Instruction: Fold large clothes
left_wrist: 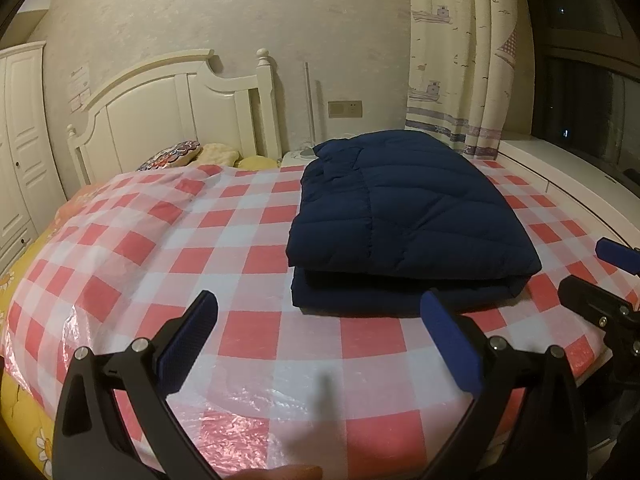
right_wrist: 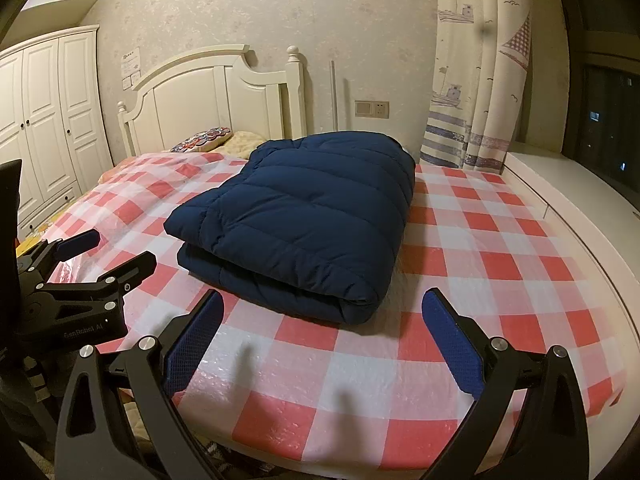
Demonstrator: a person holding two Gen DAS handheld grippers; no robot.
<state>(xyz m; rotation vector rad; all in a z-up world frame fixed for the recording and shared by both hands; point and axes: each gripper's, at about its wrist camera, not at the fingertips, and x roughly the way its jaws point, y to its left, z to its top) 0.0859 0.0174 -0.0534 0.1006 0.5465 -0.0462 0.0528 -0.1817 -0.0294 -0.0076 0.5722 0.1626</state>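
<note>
We see the navy quilted jacket [left_wrist: 404,216] folded into a thick rectangular bundle, lying on the bed's red-and-white checked cover [left_wrist: 168,256]. Its long axis runs from the foot of the bed toward the headboard [left_wrist: 176,108], folded edge nearest us. Our right wrist view shows the rounded fold at its near right corner; our left wrist view instead shows the stacked layers along the near edge and a puckered seam on top. The left hand-held gripper [left_wrist: 318,320] hovers spread wide and empty, short of the jacket. The right hand-held gripper [right_wrist: 322,318] is likewise spread wide, holding nothing.
</note>
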